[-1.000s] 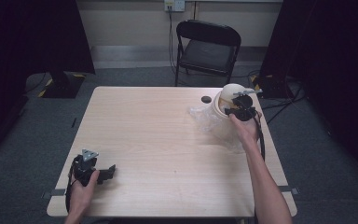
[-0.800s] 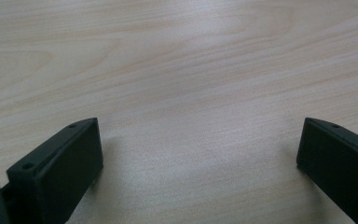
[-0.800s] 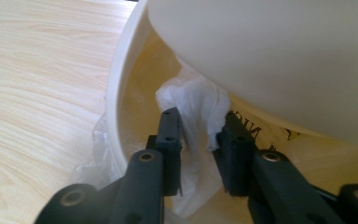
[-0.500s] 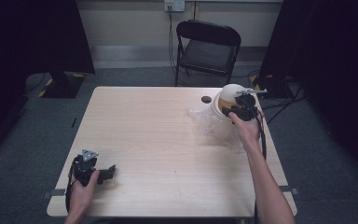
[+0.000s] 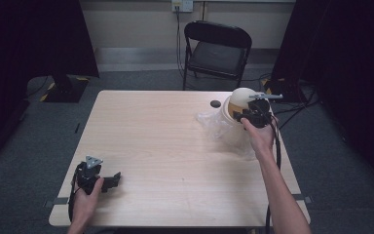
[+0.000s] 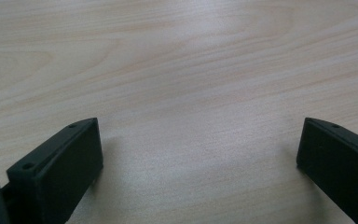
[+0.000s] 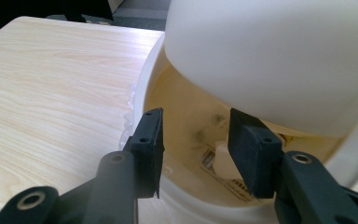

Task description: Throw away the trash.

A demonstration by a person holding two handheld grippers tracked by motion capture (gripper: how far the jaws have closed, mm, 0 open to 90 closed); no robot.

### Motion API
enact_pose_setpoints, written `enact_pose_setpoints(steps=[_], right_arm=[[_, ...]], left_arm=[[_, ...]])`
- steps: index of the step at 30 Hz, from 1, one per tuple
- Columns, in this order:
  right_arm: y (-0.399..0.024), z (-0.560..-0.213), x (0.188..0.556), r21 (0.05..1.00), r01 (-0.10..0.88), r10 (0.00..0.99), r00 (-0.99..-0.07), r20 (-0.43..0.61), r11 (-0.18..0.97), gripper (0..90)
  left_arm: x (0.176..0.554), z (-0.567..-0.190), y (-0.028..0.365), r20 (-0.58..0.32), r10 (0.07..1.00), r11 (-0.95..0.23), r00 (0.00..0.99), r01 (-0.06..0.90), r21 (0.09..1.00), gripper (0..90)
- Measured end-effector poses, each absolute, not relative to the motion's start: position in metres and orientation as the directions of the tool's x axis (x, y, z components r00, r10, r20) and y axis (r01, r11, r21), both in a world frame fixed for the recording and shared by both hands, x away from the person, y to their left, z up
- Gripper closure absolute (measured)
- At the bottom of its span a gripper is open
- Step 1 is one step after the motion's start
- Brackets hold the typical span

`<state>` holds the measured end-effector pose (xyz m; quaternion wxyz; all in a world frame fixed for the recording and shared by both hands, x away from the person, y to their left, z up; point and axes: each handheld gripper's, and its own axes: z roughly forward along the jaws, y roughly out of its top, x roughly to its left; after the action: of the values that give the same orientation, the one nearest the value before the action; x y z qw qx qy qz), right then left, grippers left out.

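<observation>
So the action's all over at the far right corner of the table [image 5: 175, 161]. The right gripper [image 7: 193, 149] is poked in at the mouth of a white tub [image 5: 233, 127], with a rounded white lid or dome [image 7: 279, 56] tipped over the top of it, leaning off to one side so the opening stays reachable. Its fingers [image 7: 149, 149] have just been opening and now sit partly apart with nothing pinched between them. Down inside the tub there's a small white packet with a printed label [image 7: 219, 161], lying on the bottom right in front of the fingers. My guess is that's what's being handled, though the inside is dim and blurry, so I can't say what it is.

There's crinkly clear plastic wrap [image 5: 213, 124] bunched against the tub's left side on the table.

The left gripper [image 5: 93, 176] is just parked near the front left edge, resting on the wood, fingers [image 6: 60, 163] wide apart and empty, basically staying out of the way.
</observation>
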<state>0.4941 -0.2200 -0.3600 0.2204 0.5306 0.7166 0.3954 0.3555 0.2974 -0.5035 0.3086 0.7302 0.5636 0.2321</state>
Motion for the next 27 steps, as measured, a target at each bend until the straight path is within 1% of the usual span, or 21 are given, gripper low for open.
enact_pose_setpoints(steps=[1,2,4,7,9,11,12,13,14,16,19,22,23,27], right_arm=[[-0.22,-0.359,0.492,0.806,0.581,0.932,-0.344,0.112,0.118,60.2],[-0.22,-0.359,0.492,0.806,0.581,0.932,-0.344,0.112,0.118,60.2],[-0.219,-0.361,0.488,0.813,0.571,0.926,-0.357,0.121,0.113,64.8],[-0.215,-0.362,0.483,0.819,0.562,0.92,-0.372,0.125,0.116,64.6],[-0.212,-0.361,0.477,0.83,0.549,0.913,-0.382,0.14,0.102,61.8],[-0.21,-0.36,0.474,0.837,0.538,0.909,-0.392,0.143,0.101,61.4],[-0.205,-0.36,0.468,0.842,0.527,0.902,-0.412,0.132,0.118,59.0],[-0.205,-0.36,0.468,0.842,0.527,0.902,-0.412,0.132,0.118,59.0],[-0.202,-0.36,0.462,0.845,0.521,0.901,-0.414,0.127,0.12,56.4],[-0.201,-0.36,0.457,0.848,0.514,0.896,-0.427,0.122,0.13,54.7],[-0.197,-0.362,0.447,0.847,0.506,0.886,-0.452,0.103,0.16,49.8],[-0.195,-0.364,0.441,0.847,0.505,0.879,-0.464,0.105,0.166,47.9],[-0.193,-0.37,0.432,0.847,0.505,0.871,-0.477,0.114,0.166,43.5],[-0.187,-0.386,0.419,0.833,0.522,0.866,-0.486,0.116,0.182,36.5]], left_arm=[[0.356,-0.503,0.297,-0.009,0.966,-0.174,0.257,0.68,0.712,0.0],[0.356,-0.503,0.297,-0.009,0.966,-0.174,0.257,0.68,0.712,0.0],[0.356,-0.503,0.297,-0.009,0.966,-0.174,0.257,0.68,0.712,0.0],[0.356,-0.503,0.297,-0.009,0.966,-0.174,0.257,0.68,0.712,0.0],[0.356,-0.503,0.297,-0.009,0.966,-0.174,0.257,0.68,0.712,0.0],[0.356,-0.503,0.297,-0.009,0.966,-0.174,0.257,0.68,0.712,0.0],[0.356,-0.503,0.297,-0.009,0.966,-0.174,0.257,0.68,0.712,0.0],[0.356,-0.503,0.297,-0.009,0.966,-0.174,0.257,0.68,0.712,0.0],[0.356,-0.503,0.297,-0.009,0.966,-0.174,0.257,0.68,0.712,0.0],[0.356,-0.503,0.297,-0.009,0.966,-0.174,0.257,0.68,0.712,0.0],[0.356,-0.503,0.297,-0.009,0.966,-0.174,0.257,0.68,0.712,0.0],[0.355,-0.503,0.297,-0.009,0.966,-0.174,0.257,0.68,0.712,0.0],[0.355,-0.503,0.297,-0.009,0.966,-0.175,0.259,0.679,0.713,0.0],[0.355,-0.503,0.297,-0.009,0.966,-0.176,0.26,0.679,0.713,0.0]])
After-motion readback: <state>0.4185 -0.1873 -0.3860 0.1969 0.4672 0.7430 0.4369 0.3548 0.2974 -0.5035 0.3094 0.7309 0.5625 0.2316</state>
